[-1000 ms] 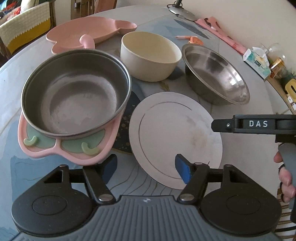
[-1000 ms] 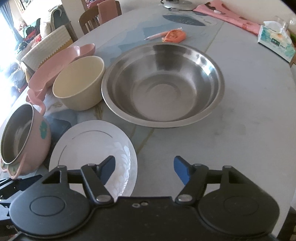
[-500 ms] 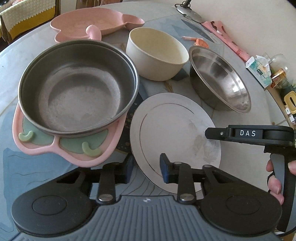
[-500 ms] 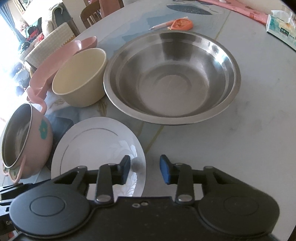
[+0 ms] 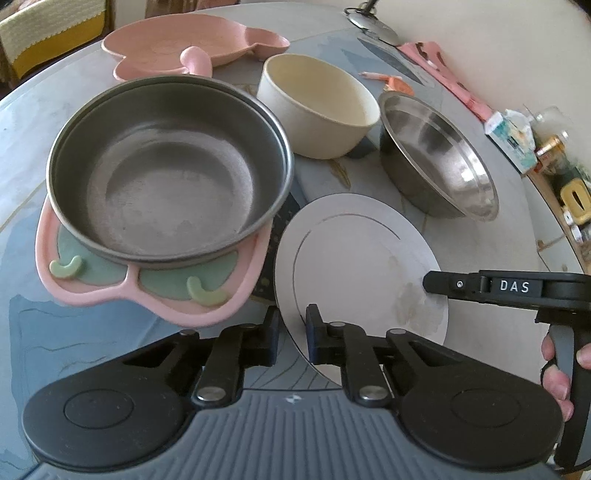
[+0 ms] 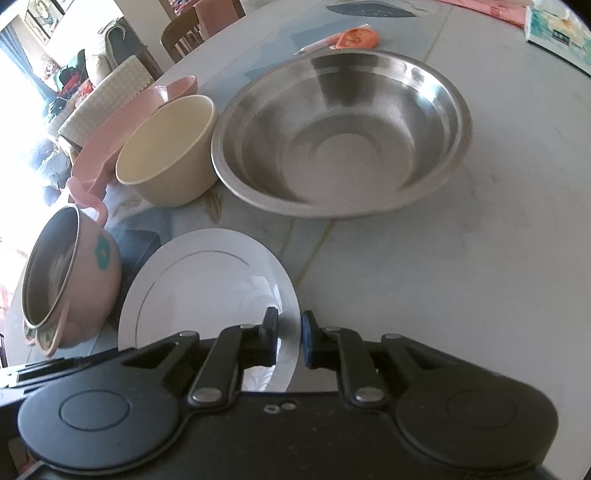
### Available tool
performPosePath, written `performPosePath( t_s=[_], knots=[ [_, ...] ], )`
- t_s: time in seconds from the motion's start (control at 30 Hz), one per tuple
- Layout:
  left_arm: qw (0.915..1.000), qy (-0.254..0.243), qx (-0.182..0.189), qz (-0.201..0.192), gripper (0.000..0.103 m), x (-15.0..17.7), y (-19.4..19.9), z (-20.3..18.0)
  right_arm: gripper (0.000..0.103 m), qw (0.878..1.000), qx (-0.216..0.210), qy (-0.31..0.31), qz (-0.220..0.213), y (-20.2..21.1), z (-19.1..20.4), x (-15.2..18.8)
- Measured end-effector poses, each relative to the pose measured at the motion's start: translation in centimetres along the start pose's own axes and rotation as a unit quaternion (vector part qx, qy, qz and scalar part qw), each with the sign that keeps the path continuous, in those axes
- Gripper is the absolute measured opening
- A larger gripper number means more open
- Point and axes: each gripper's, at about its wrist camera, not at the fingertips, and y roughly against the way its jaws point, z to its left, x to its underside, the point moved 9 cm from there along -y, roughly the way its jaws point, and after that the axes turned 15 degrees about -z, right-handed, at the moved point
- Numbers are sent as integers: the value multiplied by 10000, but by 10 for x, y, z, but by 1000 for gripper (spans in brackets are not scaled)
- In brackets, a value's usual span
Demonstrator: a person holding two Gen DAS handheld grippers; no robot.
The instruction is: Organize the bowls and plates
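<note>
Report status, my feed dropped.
Left gripper and right gripper nearly shut on white plate rim. Plate flat on table. Nothing blocking.

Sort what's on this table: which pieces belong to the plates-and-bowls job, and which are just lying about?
Job: white plate, cream bowl, steel bowl, pink pot with steel insert, pink tray.
Lying about: tissue box, orange item.

tissue box [image 6: 557,35], orange item [image 6: 356,38], chair [image 6: 181,35]
</note>
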Motion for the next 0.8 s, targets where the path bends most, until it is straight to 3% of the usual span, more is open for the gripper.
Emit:
performPosePath(
  t_s=[0.33,0.8],
  knots=[
    [9978,-456,462,144,13,18,13,-13,10,9974,164,-694,-133,41,-17,40],
    [9872,-1060,1162,249,13,29,47,-38,9,9841,579,-1541,-666,109,-21,81]
  ],
)
